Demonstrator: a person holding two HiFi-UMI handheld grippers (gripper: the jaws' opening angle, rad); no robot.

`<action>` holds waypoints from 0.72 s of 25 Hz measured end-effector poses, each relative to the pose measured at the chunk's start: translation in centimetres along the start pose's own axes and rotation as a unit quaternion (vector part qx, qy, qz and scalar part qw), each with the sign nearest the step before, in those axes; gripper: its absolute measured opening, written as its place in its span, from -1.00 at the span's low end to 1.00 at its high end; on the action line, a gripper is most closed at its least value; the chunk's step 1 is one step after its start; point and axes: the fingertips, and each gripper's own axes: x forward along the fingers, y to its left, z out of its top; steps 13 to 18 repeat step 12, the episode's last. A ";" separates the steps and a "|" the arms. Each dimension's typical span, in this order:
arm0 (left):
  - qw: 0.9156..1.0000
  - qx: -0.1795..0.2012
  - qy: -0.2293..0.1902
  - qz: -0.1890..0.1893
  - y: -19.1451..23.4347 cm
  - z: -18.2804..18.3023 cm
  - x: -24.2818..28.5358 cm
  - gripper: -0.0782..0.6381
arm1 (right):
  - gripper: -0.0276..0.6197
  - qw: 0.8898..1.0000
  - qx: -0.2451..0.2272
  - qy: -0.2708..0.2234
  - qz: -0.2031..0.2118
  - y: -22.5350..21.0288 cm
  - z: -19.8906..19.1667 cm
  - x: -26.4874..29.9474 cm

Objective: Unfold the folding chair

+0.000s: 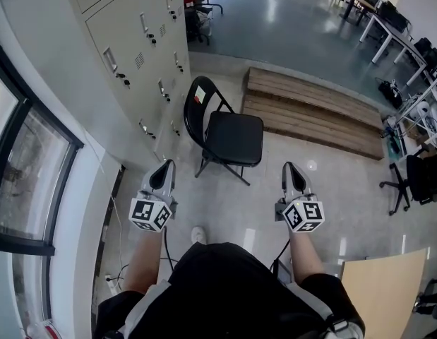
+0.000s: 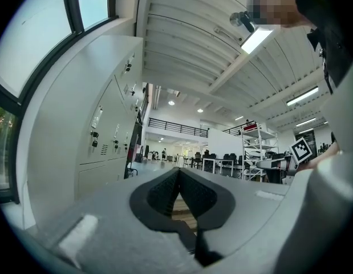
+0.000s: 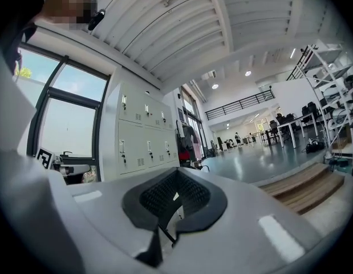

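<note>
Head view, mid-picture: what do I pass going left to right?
From the left: window → left tool → folding chair → right tool → office chair.

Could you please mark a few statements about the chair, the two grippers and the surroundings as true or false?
1. The folding chair stands unfolded on the floor. True.
2. The left gripper is shut on the chair's backrest. False: its jaws are together on nothing, apart from the chair.
3. The right gripper has its jaws together. True.
4. The chair rests on the wooden platform. False: it stands beside the platform, near the lockers.
</note>
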 end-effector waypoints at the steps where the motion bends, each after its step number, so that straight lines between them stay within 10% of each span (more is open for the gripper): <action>1: 1.000 0.001 -0.001 0.000 0.1 0.1 0.1 -0.79 | -0.91 1.000 0.001 0.001 0.002 0.2 -0.2 0.0; 18: 1.000 0.008 0.009 0.006 1.3 -0.1 0.1 -0.79 | -0.91 1.000 0.027 0.002 -0.003 1.0 -1.0 0.8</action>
